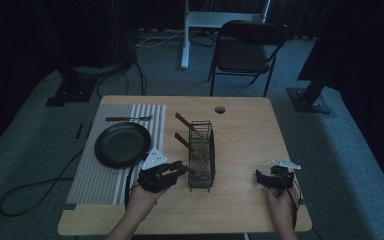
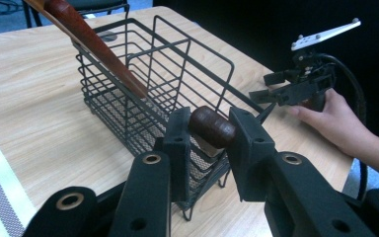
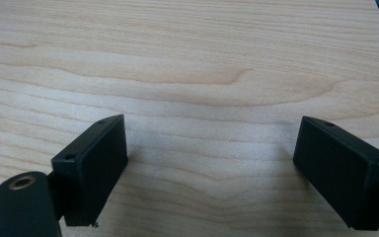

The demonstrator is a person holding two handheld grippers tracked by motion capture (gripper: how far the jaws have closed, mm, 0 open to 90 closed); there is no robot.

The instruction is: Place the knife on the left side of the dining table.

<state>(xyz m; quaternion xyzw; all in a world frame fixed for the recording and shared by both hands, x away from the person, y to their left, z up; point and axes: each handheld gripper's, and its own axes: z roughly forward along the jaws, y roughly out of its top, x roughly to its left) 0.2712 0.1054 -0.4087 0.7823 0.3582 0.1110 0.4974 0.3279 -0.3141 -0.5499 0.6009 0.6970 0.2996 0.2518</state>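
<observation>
My left tool clamps the wooden handle of a utensil standing in the wire basket; lifting it out remains. Another handle waits there. My right tool rests wide on the surface, holding nothing.

Bare forearms and hands, no sleeves, carry two black grippers: the left gripper with brass-ringed screw holes in its arms. The right gripper bears a pale three-cornered plate and a black cable
</observation>
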